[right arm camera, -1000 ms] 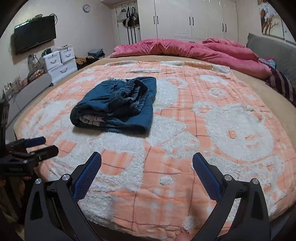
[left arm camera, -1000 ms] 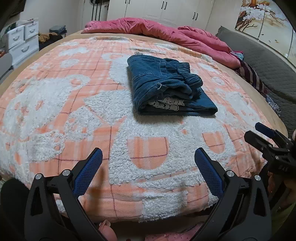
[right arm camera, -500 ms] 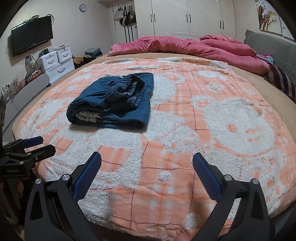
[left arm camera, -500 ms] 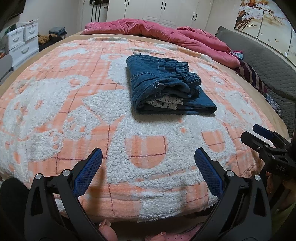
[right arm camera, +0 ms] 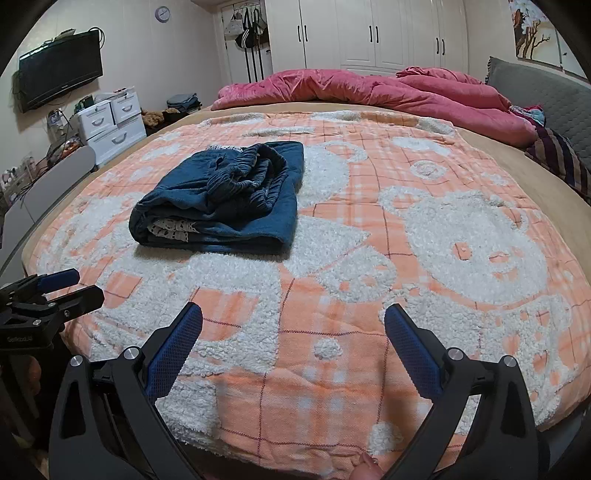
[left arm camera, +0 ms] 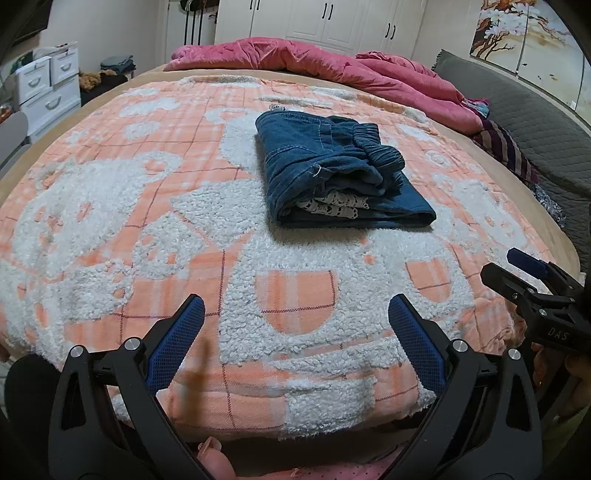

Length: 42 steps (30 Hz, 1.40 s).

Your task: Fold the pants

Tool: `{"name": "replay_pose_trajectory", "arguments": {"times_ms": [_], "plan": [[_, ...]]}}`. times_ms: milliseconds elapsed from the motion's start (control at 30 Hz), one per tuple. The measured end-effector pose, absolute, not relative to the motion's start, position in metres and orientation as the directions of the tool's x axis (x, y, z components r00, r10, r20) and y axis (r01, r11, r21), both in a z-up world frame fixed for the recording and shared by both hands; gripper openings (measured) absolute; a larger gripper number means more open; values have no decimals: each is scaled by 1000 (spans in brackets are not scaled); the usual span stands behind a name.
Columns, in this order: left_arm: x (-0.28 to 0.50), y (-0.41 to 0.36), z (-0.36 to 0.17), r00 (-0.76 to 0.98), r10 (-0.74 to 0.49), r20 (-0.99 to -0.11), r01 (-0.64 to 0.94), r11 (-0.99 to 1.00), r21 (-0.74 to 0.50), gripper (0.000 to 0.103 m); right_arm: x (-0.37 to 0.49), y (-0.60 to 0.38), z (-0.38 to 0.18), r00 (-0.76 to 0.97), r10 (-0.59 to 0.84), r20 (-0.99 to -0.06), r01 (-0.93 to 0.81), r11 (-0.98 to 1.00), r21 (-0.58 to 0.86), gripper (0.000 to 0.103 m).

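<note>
Blue denim pants (left arm camera: pixel 332 170) lie folded in a compact stack on the orange and white fleece blanket (left arm camera: pixel 147 221), white lace trim showing at the near edge. The right wrist view has the same pants (right arm camera: pixel 225 199) left of centre. My left gripper (left arm camera: pixel 295 332) hangs open over the blanket's near edge, well short of the pants, nothing between its blue pads. My right gripper (right arm camera: pixel 293 339) is open too, empty, near the bed's front edge. Each gripper shows in the other's view: the right gripper (left arm camera: pixel 532 280) at the right edge, the left gripper (right arm camera: pixel 55 288) at the left edge.
A pink duvet (left arm camera: pixel 332 70) is bunched along the bed's far side, beside a grey padded headboard (left arm camera: pixel 517 122) and striped cloth (left arm camera: pixel 506 147). White drawers (right arm camera: pixel 110 122) and a wall television (right arm camera: pixel 61 70) stand left of the bed. White wardrobes (right arm camera: pixel 369 33) line the back wall.
Both grippers have drawn back slightly and lowered toward the bed's near edge. The folded pants have not moved. Both stay open.
</note>
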State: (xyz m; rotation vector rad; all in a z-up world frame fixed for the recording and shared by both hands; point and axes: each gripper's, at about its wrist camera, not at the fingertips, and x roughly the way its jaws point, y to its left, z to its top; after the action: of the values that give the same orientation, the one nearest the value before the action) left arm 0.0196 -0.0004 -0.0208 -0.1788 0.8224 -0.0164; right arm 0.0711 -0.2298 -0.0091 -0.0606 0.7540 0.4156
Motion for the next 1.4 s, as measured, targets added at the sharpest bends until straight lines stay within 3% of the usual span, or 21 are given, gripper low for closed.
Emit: {"name": "replay_pose_trajectory", "arguments": {"times_ms": [1400], "plan": [[18,0,-19,667,-104,-737,-43,983,-177,94,70,-230,-10,650,329,-686,-371,924,91,99]]}}
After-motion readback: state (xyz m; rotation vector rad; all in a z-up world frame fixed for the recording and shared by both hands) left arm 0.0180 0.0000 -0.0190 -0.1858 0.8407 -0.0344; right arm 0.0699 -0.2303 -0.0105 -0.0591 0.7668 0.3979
